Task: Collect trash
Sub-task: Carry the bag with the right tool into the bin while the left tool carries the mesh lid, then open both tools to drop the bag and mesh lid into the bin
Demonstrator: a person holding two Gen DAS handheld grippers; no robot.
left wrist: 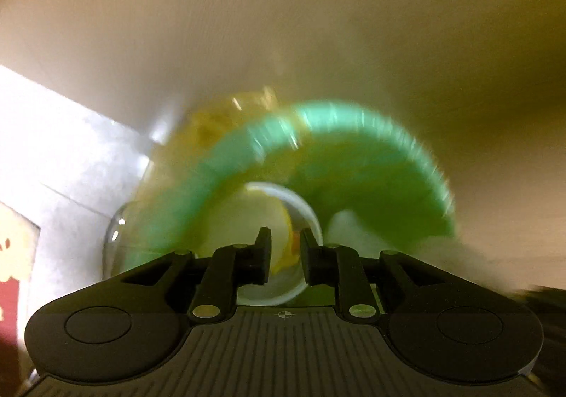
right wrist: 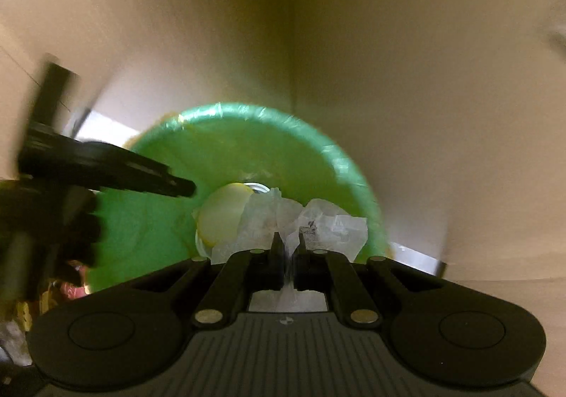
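Observation:
A bin lined with a green trash bag (right wrist: pixel 247 156) stands against a beige wall; it also shows, blurred, in the left wrist view (left wrist: pixel 353 177). Inside lie a pale yellow round piece (right wrist: pixel 221 216) and crumpled white paper (right wrist: pixel 318 223). My right gripper (right wrist: pixel 287 241) hangs over the bin mouth, jaws almost closed, with the white paper right at its tips. My left gripper (left wrist: pixel 286 237) is over a clear glass bowl or cup (left wrist: pixel 276 276) holding yellow scraps, jaws narrowly apart around its rim. The left gripper also shows in the right wrist view (right wrist: pixel 177 186), reaching in from the left.
Beige walls meet in a corner (right wrist: pixel 292 43) behind the bin. A grey-white surface (left wrist: pixel 70 156) lies at left, with a red and cream object (left wrist: pixel 14 255) at the left edge. Colourful clutter (right wrist: pixel 70 287) sits low on the left.

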